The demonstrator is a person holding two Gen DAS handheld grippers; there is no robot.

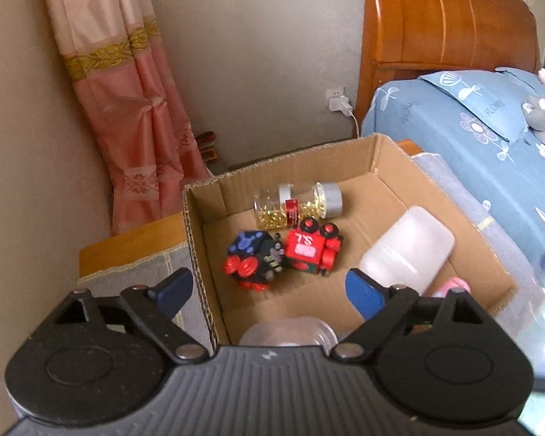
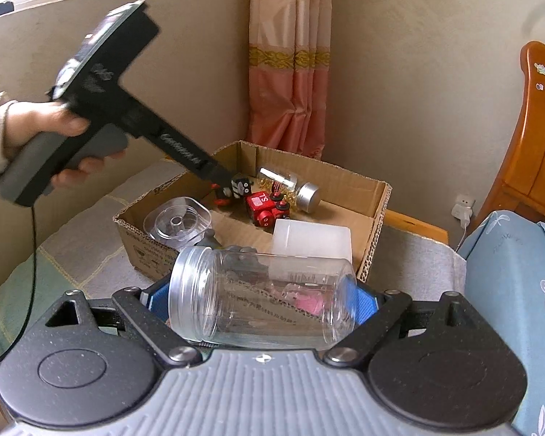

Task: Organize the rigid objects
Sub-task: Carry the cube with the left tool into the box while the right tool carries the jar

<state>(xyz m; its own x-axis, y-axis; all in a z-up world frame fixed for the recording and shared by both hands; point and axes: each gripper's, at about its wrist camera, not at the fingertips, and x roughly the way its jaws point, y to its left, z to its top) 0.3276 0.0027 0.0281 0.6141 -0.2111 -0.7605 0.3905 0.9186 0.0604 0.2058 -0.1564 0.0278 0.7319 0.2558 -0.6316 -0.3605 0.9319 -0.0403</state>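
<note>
Cardboard box — toys, jars inside

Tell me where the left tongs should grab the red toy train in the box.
Take the red toy train across its boxy red body, coming straight down from above. Its flat sides give the fingers parallel faces, while the wheels at its right end are rounded. The black and red cube toy sits close on its left, so one finger must slip into that narrow gap. The left tongs are already open.

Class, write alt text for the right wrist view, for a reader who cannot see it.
The right gripper holds a clear, lidless jar sideways between its jaws, in front of an open cardboard box. The box holds a red toy train, a glitter bottle, a white container and a clear lid. The left gripper reaches into it from the left.
</note>
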